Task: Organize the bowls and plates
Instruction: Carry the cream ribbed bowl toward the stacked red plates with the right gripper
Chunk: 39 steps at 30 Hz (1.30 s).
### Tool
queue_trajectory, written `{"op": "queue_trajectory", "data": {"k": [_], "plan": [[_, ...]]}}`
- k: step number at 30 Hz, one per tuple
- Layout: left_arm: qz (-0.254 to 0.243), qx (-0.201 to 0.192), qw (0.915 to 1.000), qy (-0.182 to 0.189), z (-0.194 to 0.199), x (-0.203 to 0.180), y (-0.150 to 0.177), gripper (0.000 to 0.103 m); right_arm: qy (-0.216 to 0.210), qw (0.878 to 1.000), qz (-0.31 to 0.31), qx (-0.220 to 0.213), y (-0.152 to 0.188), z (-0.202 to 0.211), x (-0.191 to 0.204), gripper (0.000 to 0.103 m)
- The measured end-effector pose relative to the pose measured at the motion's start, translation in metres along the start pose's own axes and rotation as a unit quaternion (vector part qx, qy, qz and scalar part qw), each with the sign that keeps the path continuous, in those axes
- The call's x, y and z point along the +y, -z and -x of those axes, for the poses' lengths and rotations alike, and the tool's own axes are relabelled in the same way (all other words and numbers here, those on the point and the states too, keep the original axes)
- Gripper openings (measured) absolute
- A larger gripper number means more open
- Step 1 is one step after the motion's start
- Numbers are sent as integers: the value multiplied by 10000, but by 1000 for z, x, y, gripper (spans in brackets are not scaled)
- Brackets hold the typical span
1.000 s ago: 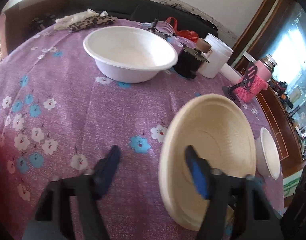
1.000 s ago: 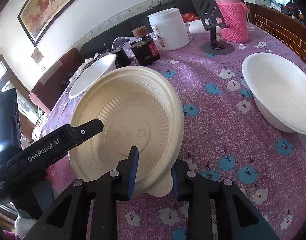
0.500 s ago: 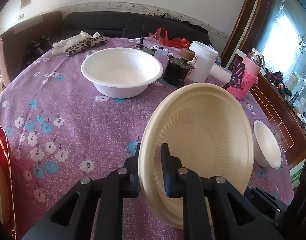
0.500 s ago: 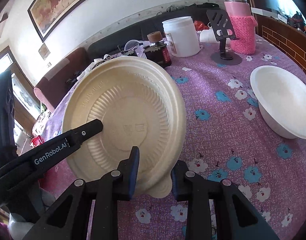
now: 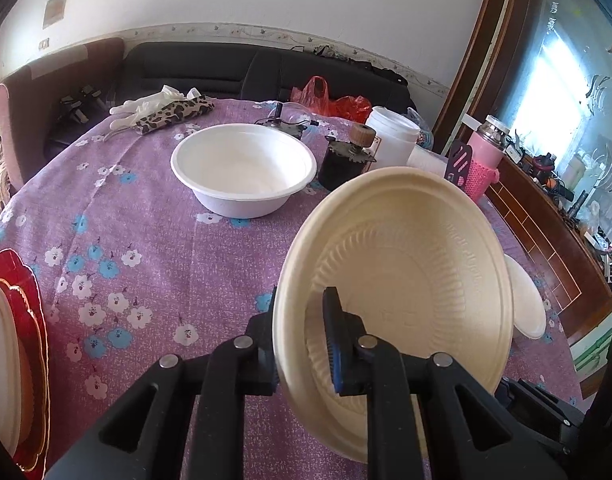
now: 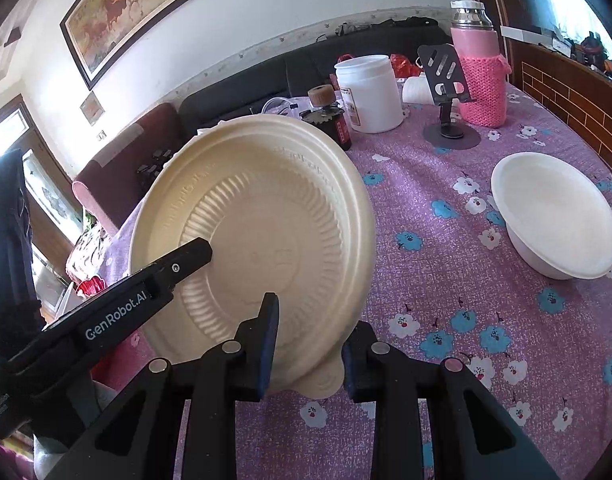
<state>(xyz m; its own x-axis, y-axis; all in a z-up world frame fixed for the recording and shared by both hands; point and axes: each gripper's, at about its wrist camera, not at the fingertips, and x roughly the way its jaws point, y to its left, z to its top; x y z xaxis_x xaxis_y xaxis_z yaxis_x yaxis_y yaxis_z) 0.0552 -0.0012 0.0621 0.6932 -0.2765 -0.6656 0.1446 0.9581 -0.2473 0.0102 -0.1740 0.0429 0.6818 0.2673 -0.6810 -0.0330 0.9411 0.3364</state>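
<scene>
A cream ribbed bowl (image 5: 405,272) hangs tilted on edge above the purple flowered tablecloth (image 5: 154,240). My left gripper (image 5: 302,320) is shut on its near rim, one pad inside the bowl and one behind it. In the right wrist view the same cream bowl (image 6: 258,220) shows its other face. My right gripper (image 6: 311,332) is shut on its lower rim by the small tab. The left gripper's finger (image 6: 186,256) reaches in from the left. One white bowl (image 5: 244,172) stands mid-table. A second white bowl (image 6: 553,216) sits near the right edge.
A red plate stack (image 5: 26,320) lies at the table's left edge. At the back stand a white jar (image 6: 367,92), a dark corked jar (image 6: 329,116), a phone stand (image 6: 445,80) and a pink flask (image 6: 479,72). Gloves and a leopard cloth (image 5: 166,110) lie far left.
My left gripper closed on the cream bowl's rim, having stood open beside it. Both grippers and the bowl rose, and the bowl tipped more upright.
</scene>
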Motion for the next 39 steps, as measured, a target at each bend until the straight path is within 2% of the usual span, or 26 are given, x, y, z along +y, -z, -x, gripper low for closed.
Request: {"op": "queue_trajectory", "data": {"k": [20,24,29,35,39], "plan": [[-128,-351,9982,461,34,-19,6,19,578,9979,131,-243,3,53,17,30],[-181,-340,9984,406,42,-25,9,19,549,9980,76,-314,6,62,13,30],[-111,-127,9994,294,51,-18,19,19,453,9984,67,-328,16,69,15,30],[-36,57,10000,35,67,-7,38,19,224,9993,177,-261,39,70,23,30],[-145,280,9995,-63,71,-19,50,19,140,9997,102,-161,57,76,19,30]]}}
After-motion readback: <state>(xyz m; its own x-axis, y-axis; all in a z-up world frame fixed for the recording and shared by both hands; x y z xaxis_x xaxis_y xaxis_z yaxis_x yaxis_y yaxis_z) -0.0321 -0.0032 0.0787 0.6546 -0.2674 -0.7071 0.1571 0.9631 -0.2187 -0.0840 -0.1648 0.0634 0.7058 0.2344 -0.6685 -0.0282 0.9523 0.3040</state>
